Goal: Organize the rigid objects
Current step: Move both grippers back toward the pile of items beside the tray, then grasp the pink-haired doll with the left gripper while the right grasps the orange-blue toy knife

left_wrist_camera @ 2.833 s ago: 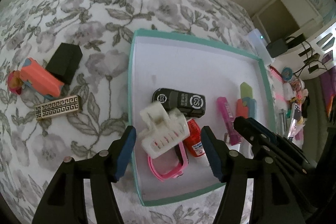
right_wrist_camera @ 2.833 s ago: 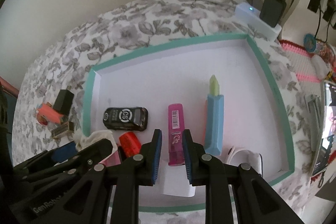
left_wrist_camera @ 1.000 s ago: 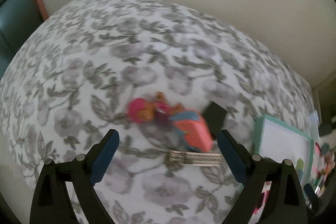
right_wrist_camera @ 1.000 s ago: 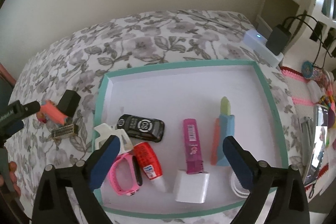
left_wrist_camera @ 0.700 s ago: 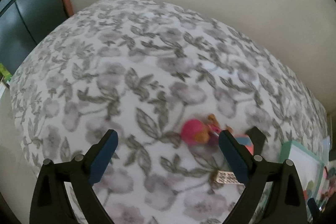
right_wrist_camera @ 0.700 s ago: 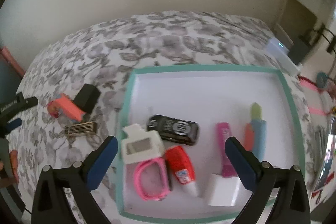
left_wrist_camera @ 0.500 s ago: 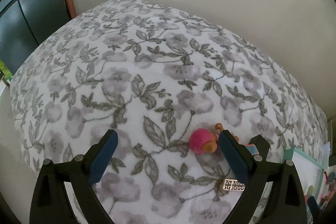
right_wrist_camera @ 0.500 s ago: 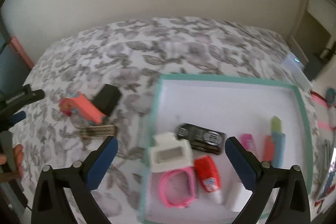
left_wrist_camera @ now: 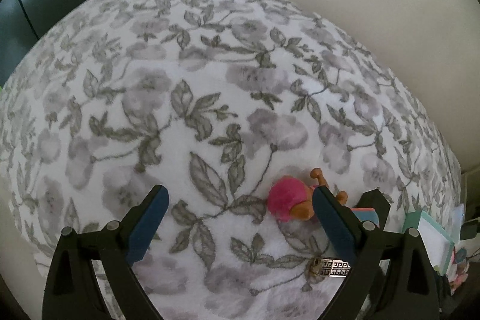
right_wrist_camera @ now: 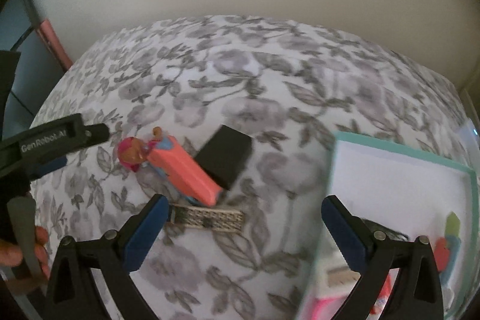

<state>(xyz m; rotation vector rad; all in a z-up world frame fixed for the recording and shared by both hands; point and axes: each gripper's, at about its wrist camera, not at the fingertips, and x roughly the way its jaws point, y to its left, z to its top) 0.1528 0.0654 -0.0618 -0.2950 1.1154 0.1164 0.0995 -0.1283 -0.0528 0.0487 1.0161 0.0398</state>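
My left gripper (left_wrist_camera: 240, 218) is open over the flowered bedspread. A pink-headed toy figure (left_wrist_camera: 285, 201) lies just inside its right finger, and a gold patterned bar (left_wrist_camera: 331, 272) lies below that finger. In the right wrist view the same toy (right_wrist_camera: 132, 153) tops a coral dispenser (right_wrist_camera: 186, 173), which leans against a black box (right_wrist_camera: 226, 159). The patterned bar (right_wrist_camera: 208, 219) lies between the fingers of my open right gripper (right_wrist_camera: 244, 218). The left gripper (right_wrist_camera: 85, 146) reaches in from the left, close to the toy's head.
The teal-rimmed white tray (right_wrist_camera: 390, 149) sits to the right, blurred, holding a dark toy car, markers and pink items. A hand (right_wrist_camera: 18, 248) holds the left tool. A beige wall runs behind the bed; a dark cabinet (left_wrist_camera: 18, 5) stands at far left.
Both grippers left the tray and swung left. The left one let go of the white item in the tray. The right one opened wide and now frames the patterned bar.
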